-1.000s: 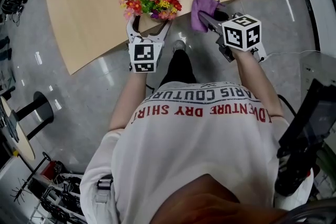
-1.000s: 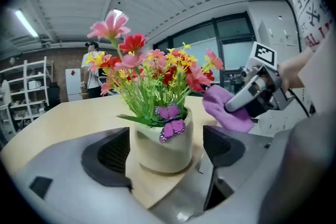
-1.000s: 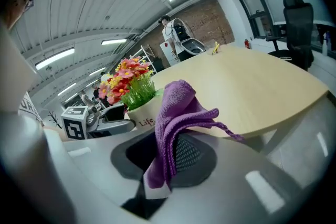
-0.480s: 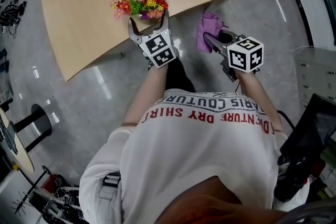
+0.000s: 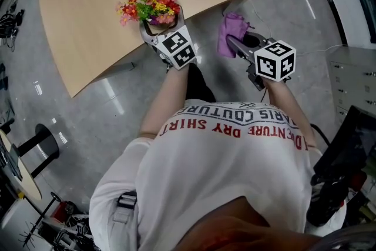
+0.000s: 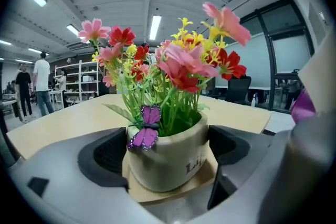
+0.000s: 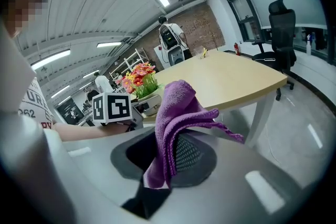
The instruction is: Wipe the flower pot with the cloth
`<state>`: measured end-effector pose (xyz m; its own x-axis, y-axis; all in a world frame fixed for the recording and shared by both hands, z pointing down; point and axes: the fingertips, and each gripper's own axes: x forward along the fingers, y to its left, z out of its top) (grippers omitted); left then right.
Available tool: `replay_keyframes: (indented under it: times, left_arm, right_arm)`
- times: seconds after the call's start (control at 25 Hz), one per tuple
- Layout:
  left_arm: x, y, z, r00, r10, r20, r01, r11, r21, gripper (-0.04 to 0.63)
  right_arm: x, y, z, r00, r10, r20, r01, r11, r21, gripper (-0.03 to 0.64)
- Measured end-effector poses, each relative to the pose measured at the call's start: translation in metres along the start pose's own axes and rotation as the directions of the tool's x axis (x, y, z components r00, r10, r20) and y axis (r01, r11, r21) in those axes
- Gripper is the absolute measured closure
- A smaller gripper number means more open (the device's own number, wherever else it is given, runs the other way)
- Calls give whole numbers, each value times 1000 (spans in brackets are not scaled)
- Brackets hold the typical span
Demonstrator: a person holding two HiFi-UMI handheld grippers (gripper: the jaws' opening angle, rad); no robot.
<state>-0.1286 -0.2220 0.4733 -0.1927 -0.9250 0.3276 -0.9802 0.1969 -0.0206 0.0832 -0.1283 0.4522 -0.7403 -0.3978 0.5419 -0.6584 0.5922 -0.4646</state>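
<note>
Left gripper (image 6: pixel 168 147): the jaws had just been opening and stood about as wide as they go. The small cream round pot (image 6: pixel 176 160) with dark lettering sat right between them. The pads were close to its sides, but it didn't look like a squeeze to me.

My guess is the pot's glazed and smooth, so it's slippery and chippable. It's not heavy, but it's a bit top-heavy with that bunch of pink, red and yellow fake flowers (image 6: pixel 173 65) and the purple butterfly clip (image 6: pixel 145 128) on the rim. I'd take it low on the belly, never by the stems. A tan square mat (image 6: pixel 202 181) sat under it and might slide along with it.

Right gripper (image 7: pixel 165 157): the jaws were pinched on a fold of the purple fuzzy cloth (image 7: pixel 176 113). It's soft, limp and weighs nothing, and the rest flopped over the top of the jaws. It was held well to the right of the pot, off the edge and over the floor.

Further out, the pot stood near the edge of the pale wooden counter (image 5: pixel 88 9) closest to the left jaws. Below that was shiny grey floor (image 5: pixel 88 126). The room was a big workshop-office with strip lights, shelving, a black office chair (image 7: pixel 281 18) and a standing person (image 6: pixel 41 81) far behind.
</note>
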Motion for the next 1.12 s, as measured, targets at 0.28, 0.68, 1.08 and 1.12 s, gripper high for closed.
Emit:
replay_keyframes:
  times: [0.28,0.68,1.08,1.12]
  left_arm:
    - [0,0,-14,989,-148,-27,149,988,44,101]
    - [7,-11,-25,888,-454,-74,460,875,152,101]
    - [-8,2,-2,722,-673,-164,691,688,220,103]
    - [-11,3,-2,713,-680,-168,700,679,222,103]
  right_arm:
    - [16,-2,-6,999,39,-8,-39,999,9,561]
    - [72,-14,24,991,131,13,-132,991,13,561]
    - [113,17,89,968,247,35,-248,969,7,561]
    - [113,21,91,964,262,32,-262,965,3,561]
